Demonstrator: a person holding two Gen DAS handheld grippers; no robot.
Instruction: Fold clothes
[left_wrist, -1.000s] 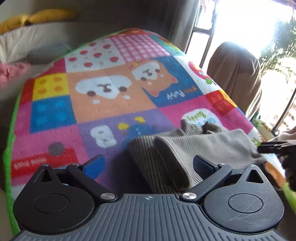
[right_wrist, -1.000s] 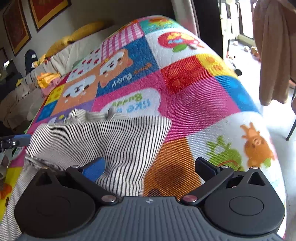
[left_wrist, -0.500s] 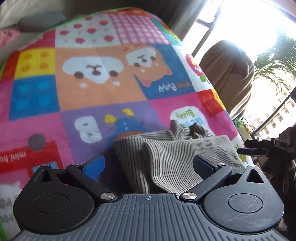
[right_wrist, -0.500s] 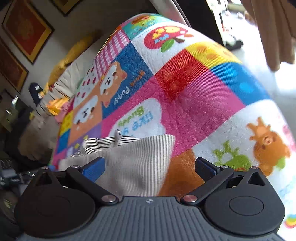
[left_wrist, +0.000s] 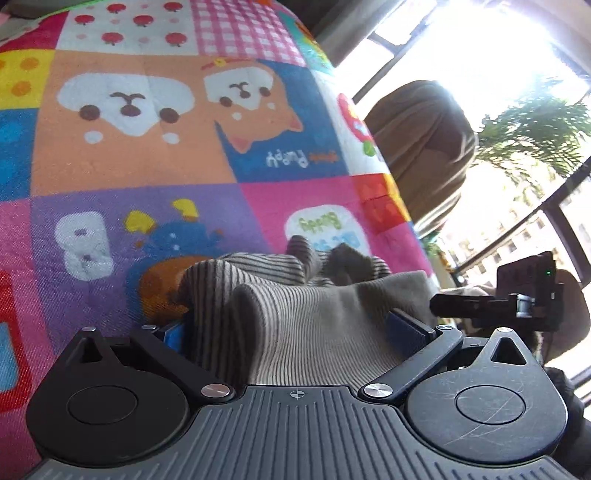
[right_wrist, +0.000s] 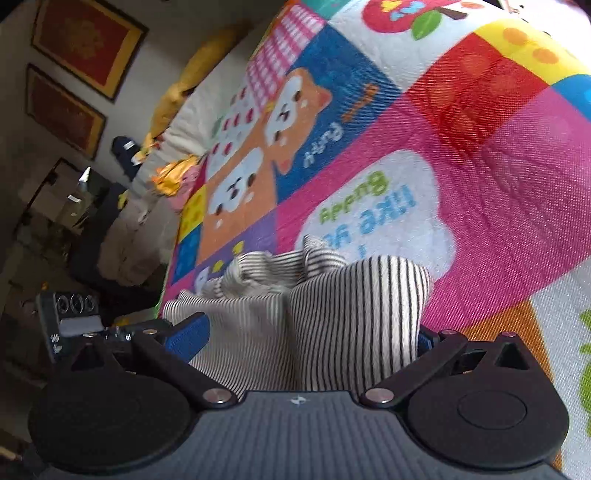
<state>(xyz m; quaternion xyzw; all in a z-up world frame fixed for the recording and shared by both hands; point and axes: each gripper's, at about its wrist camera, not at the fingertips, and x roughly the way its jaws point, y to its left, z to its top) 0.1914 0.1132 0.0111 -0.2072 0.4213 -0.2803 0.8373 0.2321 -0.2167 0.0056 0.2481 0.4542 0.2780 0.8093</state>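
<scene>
Striped shirt (left_wrist: 314, 325) bunched on patchwork blanket (left_wrist: 147, 166), lying between spread fingers of left gripper (left_wrist: 288, 328) and right gripper (right_wrist: 310, 332).

Blown-out window (left_wrist: 480, 44) glare (upper right), fisheye-bent edges, slight motion blur

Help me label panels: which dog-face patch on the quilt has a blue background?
The orange dog face on the right, above the "Puppy" lettering; the white dog face beside it sits on orange.
</scene>
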